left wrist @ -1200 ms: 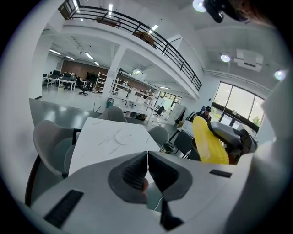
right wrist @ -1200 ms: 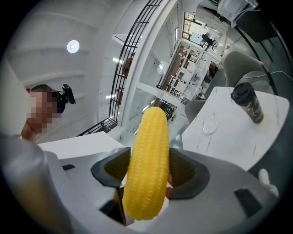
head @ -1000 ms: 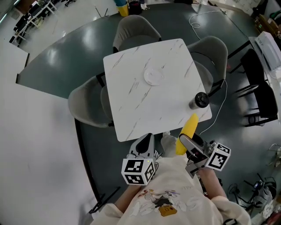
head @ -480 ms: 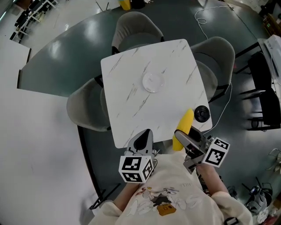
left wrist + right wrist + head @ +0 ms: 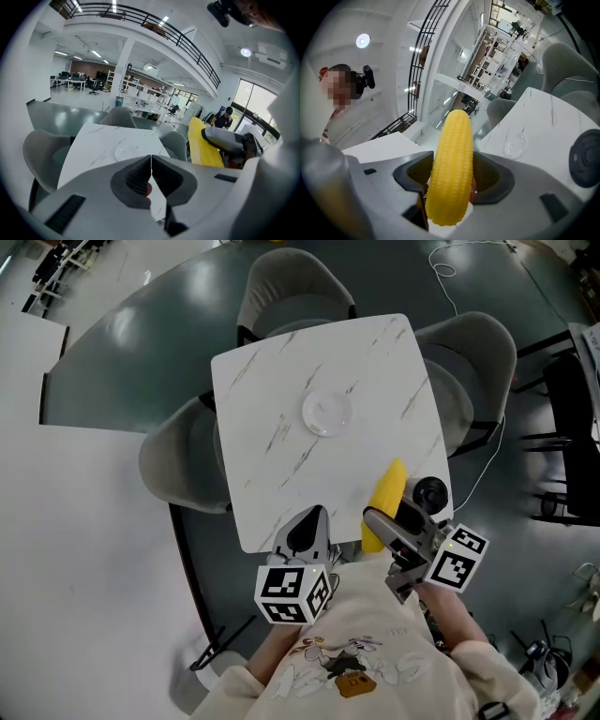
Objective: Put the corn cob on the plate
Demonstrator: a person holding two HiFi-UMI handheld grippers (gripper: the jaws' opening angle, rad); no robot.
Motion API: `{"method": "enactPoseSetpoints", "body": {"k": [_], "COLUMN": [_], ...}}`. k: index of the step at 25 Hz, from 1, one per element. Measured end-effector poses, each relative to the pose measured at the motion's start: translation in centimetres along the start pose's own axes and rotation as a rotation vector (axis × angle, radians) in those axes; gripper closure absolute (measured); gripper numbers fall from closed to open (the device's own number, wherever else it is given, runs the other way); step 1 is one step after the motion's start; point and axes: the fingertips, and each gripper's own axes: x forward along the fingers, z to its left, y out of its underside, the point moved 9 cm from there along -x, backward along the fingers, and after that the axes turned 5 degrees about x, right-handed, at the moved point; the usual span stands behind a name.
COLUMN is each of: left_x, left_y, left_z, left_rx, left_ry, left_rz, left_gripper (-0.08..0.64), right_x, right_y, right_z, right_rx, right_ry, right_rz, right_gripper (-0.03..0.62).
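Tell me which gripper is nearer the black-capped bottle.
Right. The right gripper, holding the corn, is just beside the bottle; the left gripper is farther off, to the bottle's left.

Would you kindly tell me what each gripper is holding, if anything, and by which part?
The right gripper holds the corn cob near its rear end, tip pointing forward; the left gripper is shut on nothing.

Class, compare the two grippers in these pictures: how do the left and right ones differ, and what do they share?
The left gripper is empty; the right gripper holds the corn cob. The left gripper's fingers meet; the right gripper's are parted by the cob. Both sit at the table's near edge, short of the plate.
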Motion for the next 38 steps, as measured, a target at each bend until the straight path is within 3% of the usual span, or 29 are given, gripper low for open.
{"method": "enactPoseSetpoints", "body": {"k": [23,38], "left_x": [3.4,7.7], "left_y": [-1.5,-0.8], "left_z": [6.2,9.0], "left_rx": [-0.009,-0.011], "left_ry": [0.047,0.058], "left_rz": [0.028,0.082], "left_gripper": [0.551,0.551], "right_x": [4.7,8.5], "right_y": [-1.8,-2.3], "right_z": [-2.6,-4.8], "right_rx": [-0.003,-0.008], "right_ry": [0.194,0.246], "right_rz": [-0.091,-0.065], "right_gripper": [0.333,0.333]}}
